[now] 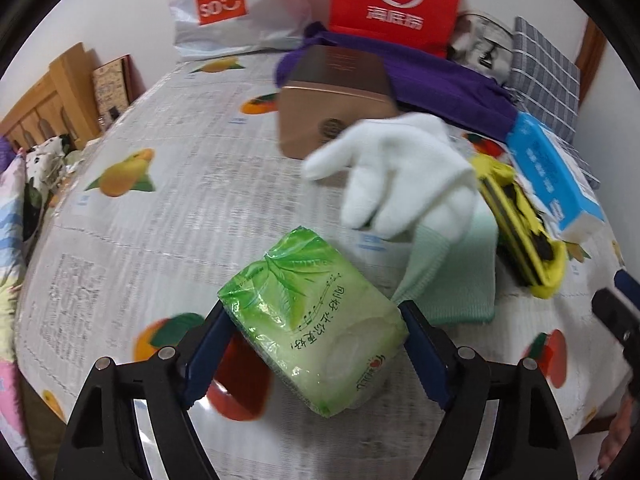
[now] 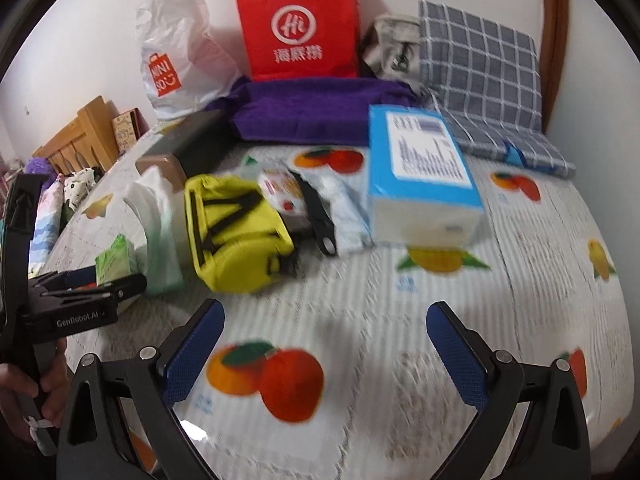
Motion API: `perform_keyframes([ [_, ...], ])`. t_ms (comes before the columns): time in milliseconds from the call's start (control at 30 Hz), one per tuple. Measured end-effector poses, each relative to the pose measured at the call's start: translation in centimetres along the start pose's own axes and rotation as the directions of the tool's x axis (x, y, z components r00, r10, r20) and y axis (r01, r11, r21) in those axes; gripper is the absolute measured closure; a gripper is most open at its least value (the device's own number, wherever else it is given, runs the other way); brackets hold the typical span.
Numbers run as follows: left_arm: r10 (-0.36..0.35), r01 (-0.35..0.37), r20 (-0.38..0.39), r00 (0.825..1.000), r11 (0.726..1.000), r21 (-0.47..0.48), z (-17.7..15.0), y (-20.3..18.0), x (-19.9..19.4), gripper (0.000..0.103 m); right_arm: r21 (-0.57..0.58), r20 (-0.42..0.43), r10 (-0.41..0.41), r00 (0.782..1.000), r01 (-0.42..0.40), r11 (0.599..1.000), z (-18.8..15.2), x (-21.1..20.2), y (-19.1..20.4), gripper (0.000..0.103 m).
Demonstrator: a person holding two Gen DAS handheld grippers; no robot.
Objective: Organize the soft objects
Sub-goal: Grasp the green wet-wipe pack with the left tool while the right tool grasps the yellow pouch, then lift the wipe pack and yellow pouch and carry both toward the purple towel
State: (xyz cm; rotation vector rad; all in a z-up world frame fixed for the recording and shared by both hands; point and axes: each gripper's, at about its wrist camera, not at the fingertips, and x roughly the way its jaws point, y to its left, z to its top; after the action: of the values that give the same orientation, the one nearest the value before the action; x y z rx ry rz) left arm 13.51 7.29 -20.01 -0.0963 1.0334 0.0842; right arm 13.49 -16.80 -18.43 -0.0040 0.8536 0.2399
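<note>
A green plastic-wrapped tissue pack point(image 1: 316, 332) lies on the fruit-print bedsheet point(image 1: 160, 208) between the blue pads of my left gripper point(image 1: 312, 308), which touch it on both sides. The right wrist view shows the same pack point(image 2: 112, 260) in the left gripper point(image 2: 100, 276) at the left edge. Just behind the pack lies a white glove with a mint cuff point(image 1: 404, 176). A yellow pouch point(image 2: 236, 232) sits to its right. My right gripper point(image 2: 326, 306) stands open above bare sheet, nothing between its fingers.
A blue tissue box point(image 2: 420, 172), a gold tin point(image 1: 332, 96) and a purple cloth point(image 2: 320, 108) lie further back. Behind them are a red paper bag point(image 2: 300, 28), a white plastic bag point(image 2: 176, 48) and a grey checked cushion point(image 2: 480, 76). A hand point(image 2: 24, 384) holds the left gripper.
</note>
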Motion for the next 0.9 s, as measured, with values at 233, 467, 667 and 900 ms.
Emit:
perform_keyframes([
  [233,-0.002,0.002,-0.004,1.0,1.0,-0.029,0.2,2.5,0.4,0.022,-0.062,-0.006,0.087,0.996,-0.087,0.994,1.9,1.9,2.2,0.006],
  [467,-0.027,0.027,-0.008,1.0,0.999,-0.026,0.0,3.5,-0.1,0.022,-0.086,-0.055,0.101,0.993,-0.105,0.991,3.6,5.4,3.8,0.006],
  [667,-0.032,0.032,-0.009,0.999,0.998,-0.045,-0.4,4.5,-0.2,0.022,-0.084,-0.105,0.16,0.982,-0.169,0.982,3.1,6.4,4.2,0.024],
  [900,-0.02,0.02,-0.013,1.0,0.998,-0.057,-0.8,4.8,-0.3,0.022,-0.072,-0.084,0.21,0.974,-0.216,0.974,1.8,4.1,3.8,0.031],
])
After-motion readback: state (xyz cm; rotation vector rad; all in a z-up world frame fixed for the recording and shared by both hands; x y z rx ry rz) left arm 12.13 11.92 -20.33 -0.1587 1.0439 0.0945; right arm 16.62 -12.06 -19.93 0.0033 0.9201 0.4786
